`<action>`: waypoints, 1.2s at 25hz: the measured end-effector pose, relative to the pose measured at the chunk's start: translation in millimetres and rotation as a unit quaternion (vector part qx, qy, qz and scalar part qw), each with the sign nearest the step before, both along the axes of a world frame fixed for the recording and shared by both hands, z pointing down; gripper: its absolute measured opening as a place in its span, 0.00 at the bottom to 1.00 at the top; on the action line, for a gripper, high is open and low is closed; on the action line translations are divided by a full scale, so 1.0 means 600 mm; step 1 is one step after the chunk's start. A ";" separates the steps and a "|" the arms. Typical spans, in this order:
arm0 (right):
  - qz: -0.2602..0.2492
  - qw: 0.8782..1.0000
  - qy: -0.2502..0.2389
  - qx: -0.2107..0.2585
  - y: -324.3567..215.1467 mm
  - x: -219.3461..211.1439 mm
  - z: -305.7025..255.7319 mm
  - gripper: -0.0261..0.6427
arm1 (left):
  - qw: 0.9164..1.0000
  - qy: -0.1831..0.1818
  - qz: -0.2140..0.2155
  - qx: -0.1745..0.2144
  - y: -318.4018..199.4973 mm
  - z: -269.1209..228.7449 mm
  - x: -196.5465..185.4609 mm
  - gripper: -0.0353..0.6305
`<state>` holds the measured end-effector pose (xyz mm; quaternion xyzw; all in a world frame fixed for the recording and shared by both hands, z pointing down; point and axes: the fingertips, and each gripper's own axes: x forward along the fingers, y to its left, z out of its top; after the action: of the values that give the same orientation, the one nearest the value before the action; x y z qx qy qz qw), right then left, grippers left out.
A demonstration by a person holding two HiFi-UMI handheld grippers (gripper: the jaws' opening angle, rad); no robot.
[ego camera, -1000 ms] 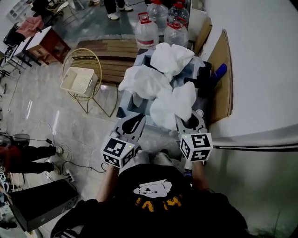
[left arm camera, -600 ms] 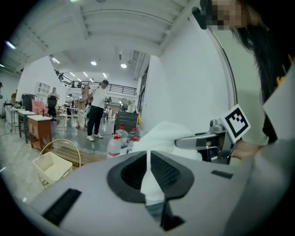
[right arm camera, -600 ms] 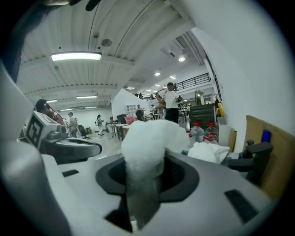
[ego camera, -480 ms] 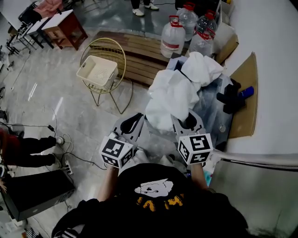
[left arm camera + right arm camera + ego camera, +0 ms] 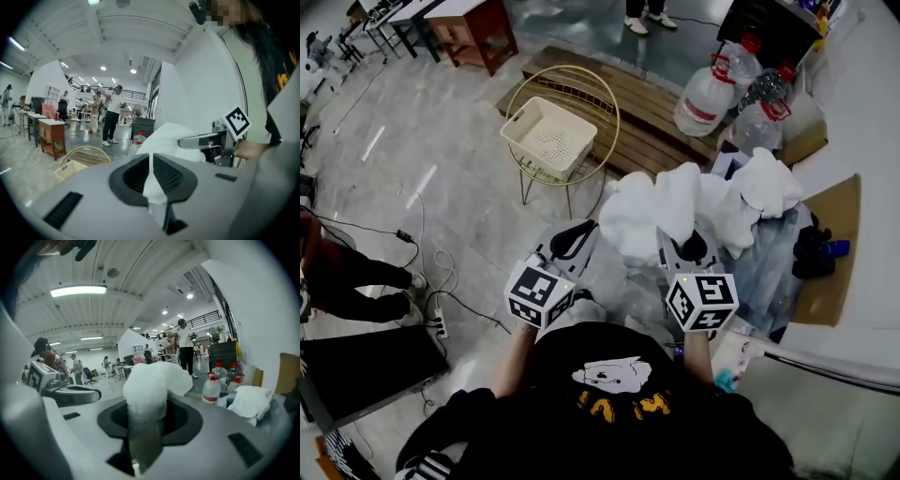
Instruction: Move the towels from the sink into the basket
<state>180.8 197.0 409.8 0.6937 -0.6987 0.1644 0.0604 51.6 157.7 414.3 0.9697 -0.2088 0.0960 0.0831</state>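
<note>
Towel (image 5: 649,208) in left claw (image 5: 581,232), right claw (image 5: 682,236)

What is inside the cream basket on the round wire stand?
The basket looks empty: only its bare bottom with small holes can be seen, and nothing lies on it. The inner side of the wall nearest the head camera is covered by its own rim.

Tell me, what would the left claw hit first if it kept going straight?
Apart from the white towel pinched in the left claw, it aims just right of the basket, so probably the low wooden bench behind it; depth is hard to judge.
</note>
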 end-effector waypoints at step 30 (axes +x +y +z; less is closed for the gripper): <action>-0.165 0.982 0.066 -0.058 -0.660 -0.169 0.156 0.24 | 0.985 -0.001 -0.174 -0.021 -0.382 0.026 -0.229 0.10</action>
<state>79.4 -198.8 503.5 0.5738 -0.7871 0.1461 0.1725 -86.0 -71.3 429.9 0.9167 -0.3720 0.0852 0.1186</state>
